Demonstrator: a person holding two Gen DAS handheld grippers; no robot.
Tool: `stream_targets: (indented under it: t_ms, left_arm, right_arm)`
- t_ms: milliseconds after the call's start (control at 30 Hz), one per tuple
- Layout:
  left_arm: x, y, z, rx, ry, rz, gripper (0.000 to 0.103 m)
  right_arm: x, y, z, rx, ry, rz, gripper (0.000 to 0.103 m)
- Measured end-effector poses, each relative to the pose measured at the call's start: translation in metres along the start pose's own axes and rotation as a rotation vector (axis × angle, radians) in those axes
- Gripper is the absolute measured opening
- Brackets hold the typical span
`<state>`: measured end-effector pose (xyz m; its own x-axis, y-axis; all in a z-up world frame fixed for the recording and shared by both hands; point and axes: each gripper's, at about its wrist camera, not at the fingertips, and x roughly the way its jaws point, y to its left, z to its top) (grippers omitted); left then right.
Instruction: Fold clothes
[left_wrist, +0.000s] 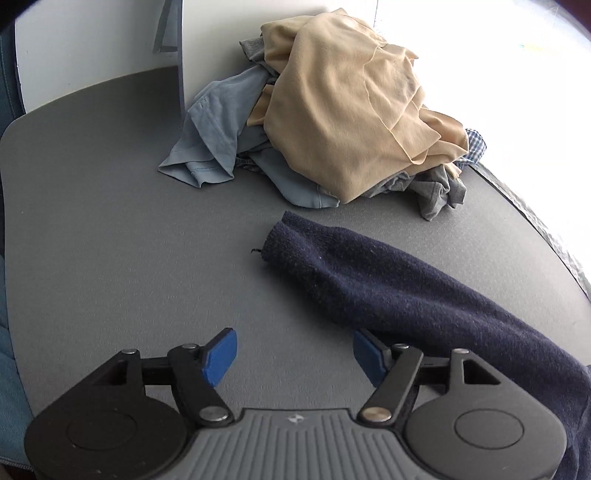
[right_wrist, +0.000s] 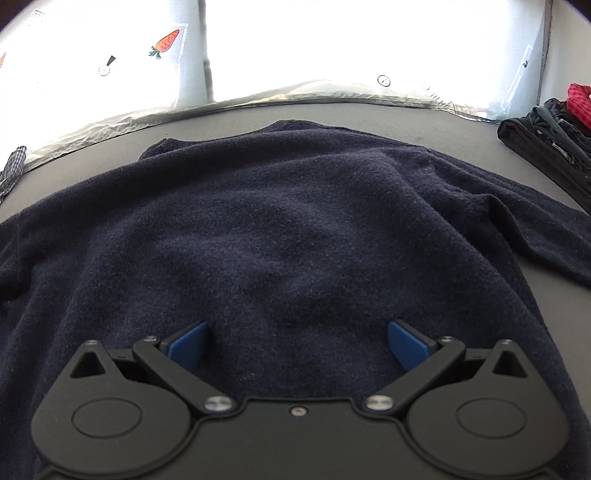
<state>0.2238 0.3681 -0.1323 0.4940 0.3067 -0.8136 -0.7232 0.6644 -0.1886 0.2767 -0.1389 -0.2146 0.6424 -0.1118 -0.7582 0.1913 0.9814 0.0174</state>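
A dark navy knit sweater (right_wrist: 288, 229) lies spread flat on the grey table (left_wrist: 110, 221). Its left sleeve (left_wrist: 388, 280) stretches across the left wrist view, cuff toward the pile. My left gripper (left_wrist: 295, 356) is open and empty, low over bare table just left of the sleeve. My right gripper (right_wrist: 297, 345) is open and empty, hovering over the sweater's body near its hem. The right sleeve (right_wrist: 546, 236) angles off to the right.
A pile of unfolded clothes (left_wrist: 332, 122), tan on top with light blue and grey pieces, sits at the far side by a white panel (left_wrist: 221, 48). A stack of folded dark garments (right_wrist: 550, 144) sits at the far right. A bright window lines the table's far edge.
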Motion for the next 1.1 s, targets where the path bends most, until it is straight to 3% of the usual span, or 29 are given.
stream_targets:
  t_ms: [67, 133, 200, 400, 567, 667, 733, 767, 833, 900, 967, 1100]
  left_arm:
    - [-0.011, -0.004, -0.018, 0.007, 0.039, -0.058, 0.071]
    - [-0.021, -0.015, -0.039, 0.044, 0.076, -0.119, 0.071]
    - [-0.032, -0.031, -0.061, 0.101, 0.115, -0.183, 0.071]
    - [-0.057, -0.083, -0.130, 0.256, 0.248, -0.391, 0.071]
    - [-0.068, -0.115, -0.177, 0.352, 0.320, -0.418, 0.072]
    - [-0.079, -0.127, -0.198, 0.407, 0.305, -0.403, 0.072]
    - [-0.084, -0.133, -0.208, 0.420, 0.316, -0.431, 0.071]
    - [-0.086, -0.135, -0.213, 0.425, 0.323, -0.444, 0.067]
    - [-0.089, -0.138, -0.223, 0.442, 0.321, -0.420, 0.050]
    - [-0.090, -0.138, -0.230, 0.446, 0.296, -0.352, 0.012]
    - [-0.091, -0.130, -0.230, 0.393, 0.309, -0.373, 0.010]
    - [-0.094, -0.122, -0.230, 0.387, 0.344, -0.368, 0.010]
  right_arm:
    - [-0.004, -0.009, 0.001, 0.000, 0.016, 0.030, 0.098]
    - [-0.014, -0.022, -0.001, 0.037, 0.008, 0.056, 0.081]
    - [-0.028, -0.038, -0.008, 0.082, -0.009, 0.058, 0.079]
    - [-0.075, -0.096, -0.032, 0.061, -0.063, -0.123, 0.062]
    - [-0.086, -0.144, -0.053, 0.112, 0.009, -0.166, 0.062]
    - [-0.083, -0.158, -0.071, 0.137, 0.112, -0.072, 0.060]
    - [-0.085, -0.157, -0.080, 0.110, 0.129, -0.028, 0.054]
    - [-0.086, -0.155, -0.084, 0.082, 0.128, -0.015, 0.052]
    - [-0.089, -0.154, -0.084, 0.042, 0.128, 0.019, 0.034]
    - [-0.092, -0.155, -0.083, 0.025, 0.129, 0.044, 0.020]
    - [-0.097, -0.156, -0.084, 0.012, 0.129, 0.068, 0.013]
    - [-0.101, -0.159, -0.085, -0.014, 0.156, 0.062, 0.013]
